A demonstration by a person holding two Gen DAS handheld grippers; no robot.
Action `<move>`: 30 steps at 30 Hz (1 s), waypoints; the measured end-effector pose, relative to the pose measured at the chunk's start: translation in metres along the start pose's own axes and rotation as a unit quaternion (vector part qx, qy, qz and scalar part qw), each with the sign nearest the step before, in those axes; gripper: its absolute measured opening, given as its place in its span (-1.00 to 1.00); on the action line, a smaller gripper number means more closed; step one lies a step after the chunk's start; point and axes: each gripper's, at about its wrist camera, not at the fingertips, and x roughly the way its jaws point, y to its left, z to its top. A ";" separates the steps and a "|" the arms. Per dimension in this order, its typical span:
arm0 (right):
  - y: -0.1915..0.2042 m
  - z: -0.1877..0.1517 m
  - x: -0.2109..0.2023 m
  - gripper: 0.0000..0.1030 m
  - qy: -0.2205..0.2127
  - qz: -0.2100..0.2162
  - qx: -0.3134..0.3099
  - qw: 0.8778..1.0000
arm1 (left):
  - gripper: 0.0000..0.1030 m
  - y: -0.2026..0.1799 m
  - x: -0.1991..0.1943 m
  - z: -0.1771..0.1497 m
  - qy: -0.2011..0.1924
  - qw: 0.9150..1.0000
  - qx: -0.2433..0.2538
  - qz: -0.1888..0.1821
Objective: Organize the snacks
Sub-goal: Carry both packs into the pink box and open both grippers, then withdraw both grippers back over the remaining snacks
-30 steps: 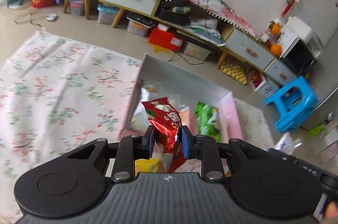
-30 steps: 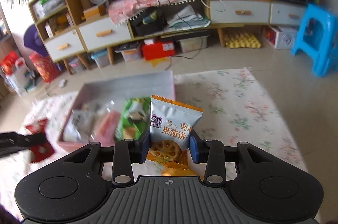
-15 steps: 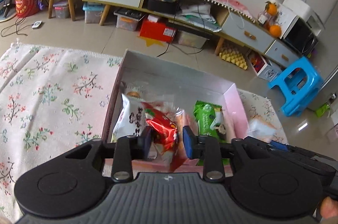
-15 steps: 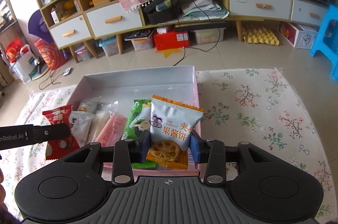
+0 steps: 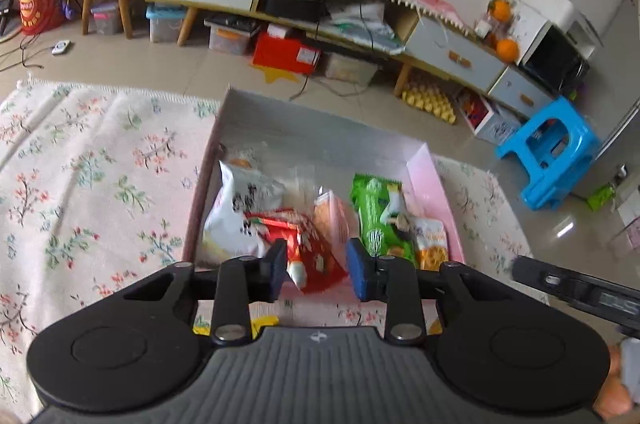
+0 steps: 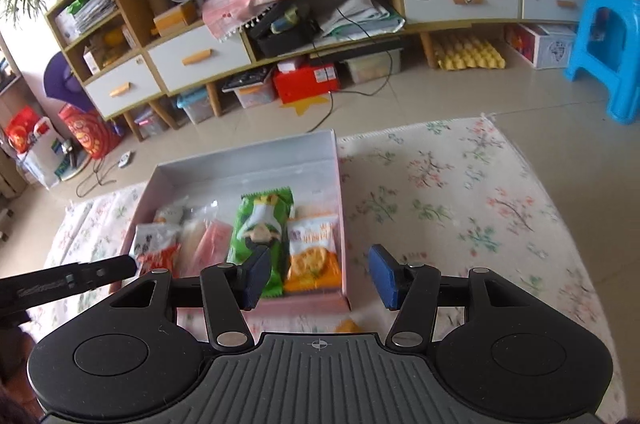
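Note:
A shallow pink box [image 5: 320,119] [image 6: 248,159] on the rug holds several snack packets. My left gripper [image 5: 318,266] hangs over its near left end, jaws closing. The blurred red packet [image 5: 308,248] [image 6: 160,258] lies between them, against the left pad but clear of the right one, on a white packet [image 5: 240,212]. My right gripper [image 6: 320,274] stands over the box's near right corner, jaws opening with nothing between them. The orange-and-white biscuit packet [image 6: 314,256] [image 5: 430,244] lies flat in the box beside the green packet [image 6: 260,228].
The box sits on a floral rug [image 6: 460,207] on a tiled floor. A yellow packet [image 5: 264,322] lies on the rug just before the box. A blue stool [image 5: 552,151] stands to the right, and low cabinets [image 6: 200,55] line the far wall.
The right jaws spread and the biscuit packet dropped from them into the box's right end. The red packet slipped from the left grip down into the box. The left gripper moved in over the box.

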 end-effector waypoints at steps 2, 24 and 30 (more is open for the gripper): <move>0.002 -0.004 -0.015 0.04 -0.008 0.016 0.005 1.000 | -0.64 -0.004 0.012 0.001 0.007 1.000 0.012 0.023; -0.005 -0.023 -0.077 0.23 -0.032 0.031 -0.010 0.999 | -0.38 -0.005 -0.061 -0.023 0.000 0.992 -0.030 0.123; -0.011 -0.054 -0.081 0.53 0.041 0.051 -0.053 0.996 | 0.15 -0.023 -0.075 -0.054 0.014 0.995 -0.016 0.102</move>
